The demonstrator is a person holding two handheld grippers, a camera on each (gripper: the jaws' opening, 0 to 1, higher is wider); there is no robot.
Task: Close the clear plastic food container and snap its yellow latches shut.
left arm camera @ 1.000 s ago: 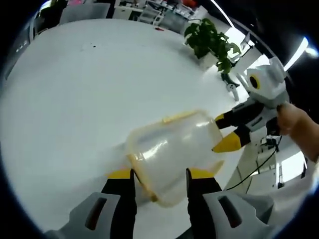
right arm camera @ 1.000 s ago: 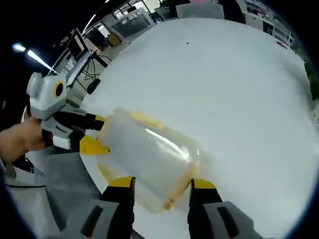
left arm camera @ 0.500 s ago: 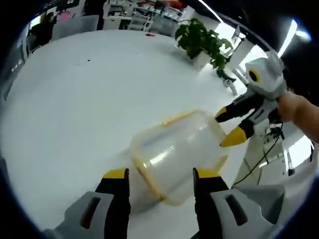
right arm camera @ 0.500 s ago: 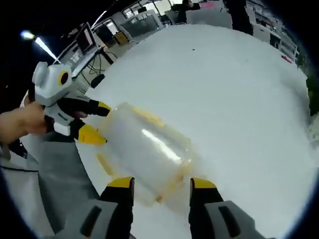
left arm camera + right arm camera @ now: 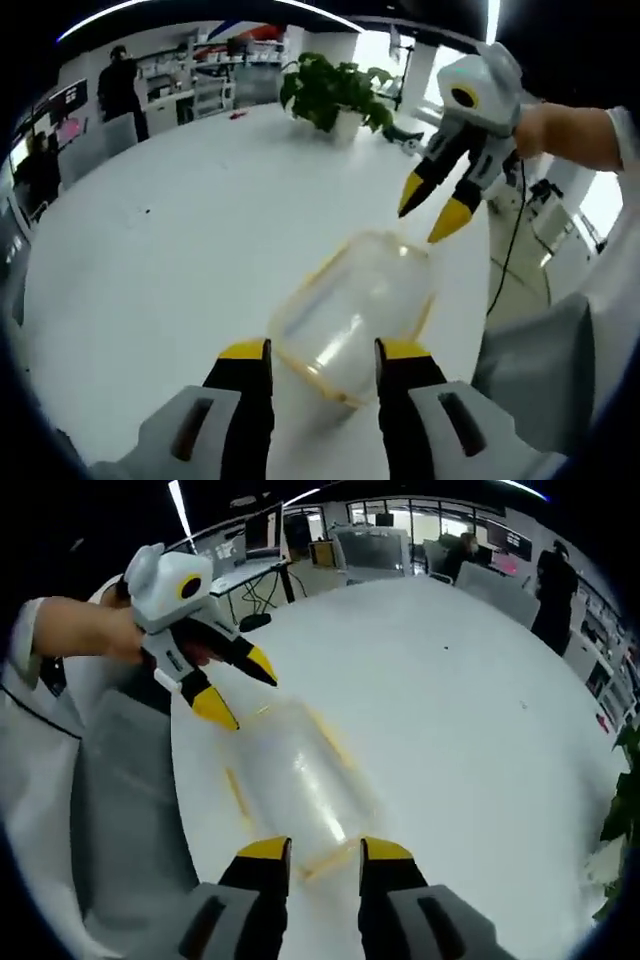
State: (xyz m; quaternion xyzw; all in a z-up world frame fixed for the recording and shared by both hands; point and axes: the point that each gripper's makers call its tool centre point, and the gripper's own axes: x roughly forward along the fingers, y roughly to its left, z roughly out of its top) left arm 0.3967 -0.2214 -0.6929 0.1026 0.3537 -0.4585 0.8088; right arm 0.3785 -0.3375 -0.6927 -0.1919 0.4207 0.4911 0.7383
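A wide white tabletop (image 5: 180, 260) lies open across its middle and far side, giving a claw free passage there. The clear container (image 5: 350, 310) sits near the tabletop's near edge, blocking that strip. The left claw (image 5: 318, 352) stands at one end of it and the right claw (image 5: 432, 208) hangs just off the other. A potted plant (image 5: 330, 95) occupies the far edge.

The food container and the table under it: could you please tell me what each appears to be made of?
The food container looks like clear, slightly cloudy plastic with yellow trim: the table shows through its walls, and bright streaks gleam on them. The table has a smooth, matte white top, probably laminate, though the pictures leave that open.
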